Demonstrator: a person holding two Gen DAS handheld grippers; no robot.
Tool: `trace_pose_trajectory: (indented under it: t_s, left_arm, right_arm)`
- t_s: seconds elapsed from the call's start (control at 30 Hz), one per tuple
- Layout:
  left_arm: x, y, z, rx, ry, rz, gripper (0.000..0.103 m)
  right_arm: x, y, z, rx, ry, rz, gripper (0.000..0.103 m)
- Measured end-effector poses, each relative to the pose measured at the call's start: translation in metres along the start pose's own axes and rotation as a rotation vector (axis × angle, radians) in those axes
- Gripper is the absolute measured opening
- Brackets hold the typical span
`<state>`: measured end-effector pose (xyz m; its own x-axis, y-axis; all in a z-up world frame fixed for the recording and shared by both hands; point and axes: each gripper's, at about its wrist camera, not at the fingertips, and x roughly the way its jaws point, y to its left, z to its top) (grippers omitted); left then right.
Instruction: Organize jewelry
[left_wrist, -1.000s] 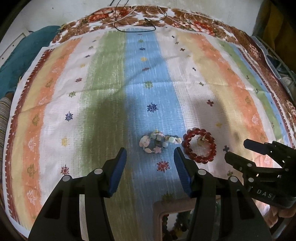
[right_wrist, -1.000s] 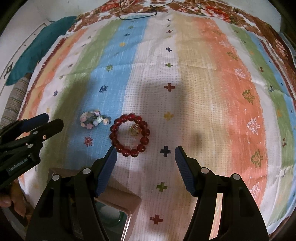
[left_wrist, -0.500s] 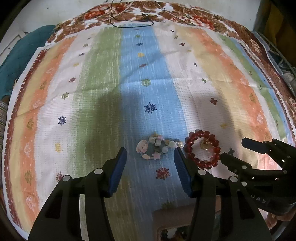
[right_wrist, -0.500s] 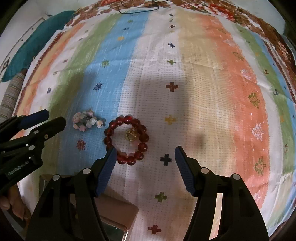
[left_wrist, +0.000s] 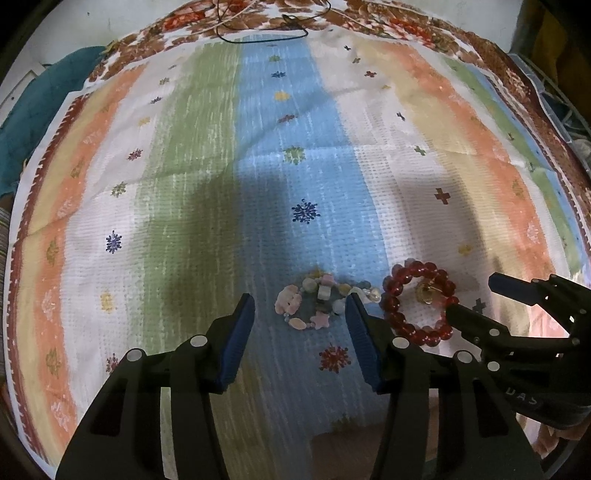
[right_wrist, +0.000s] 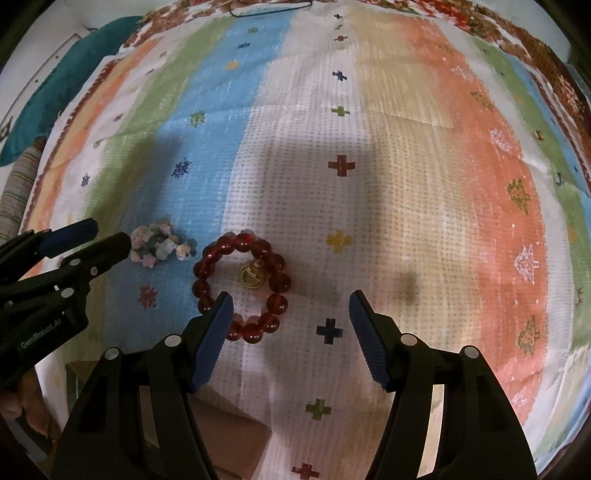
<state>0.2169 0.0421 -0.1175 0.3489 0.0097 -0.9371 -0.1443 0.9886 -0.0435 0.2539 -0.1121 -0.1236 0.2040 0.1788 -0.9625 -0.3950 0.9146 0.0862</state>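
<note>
1. Jewelry lies in two pieces on the striped cloth: a pastel charm bracelet on the blue stripe and a red bead bracelet on the white stripe just beside it, nearly touching. A small gold piece sits inside the red ring.

2. Left hand-held gripper points steeply down with its jaws partly open and nothing between the pads. The pastel bracelet lies just ahead of the gap, toward the right-hand finger, whose tip overlaps the bracelet's right end in the left wrist view.

3. Right hand-held gripper is open wider and also empty. The red bracelet lies ahead and off to the left of its gap — the left finger's tip covers part of the ring's near-left edge, while the right finger stands well clear over bare cloth.

4. Each piece is nearer to its own side's tool: pastel to the left hand, red to the right. Neither is centred yet.

5. The pastel bracelet is bunched with its longer run across the view, roughly in line with the jaw opening; the red one is a round ring with no long axis — I judge it needs a shift leftward before closing.

6. A brown box edge shows near the bottom, close to the person.
</note>
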Motion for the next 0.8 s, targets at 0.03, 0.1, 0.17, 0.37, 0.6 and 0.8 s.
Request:
trace_pose_trajectory:
  t_s: [0.03,0.1,0.17,0.37,0.6,0.8]
  left_arm:
    - [0.002,0.001,0.001,0.001,0.003,-0.001,0.05]
    - [0.004,0.002,0.002,-0.001,0.009,-0.004,0.048]
    - [0.007,0.003,0.003,-0.006,0.015,-0.014,0.046]
    - [0.012,0.001,0.007,0.002,0.024,-0.036,0.044]
    - [0.021,-0.006,0.01,0.033,0.045,-0.037,0.035]
    - [0.029,-0.007,0.01,0.043,0.066,-0.038,0.025]
  right_arm:
    - [0.002,0.0,0.001,-0.002,0.003,0.0,0.065]
    - [0.004,0.0,0.002,-0.002,0.008,-0.001,0.065]
    - [0.006,0.0,0.003,-0.005,0.011,-0.003,0.063]
    - [0.01,0.002,0.006,-0.016,0.019,-0.006,0.06]
    - [0.015,0.003,0.01,-0.028,0.025,-0.019,0.051]
    - [0.017,0.007,0.009,-0.042,0.035,-0.013,0.036]
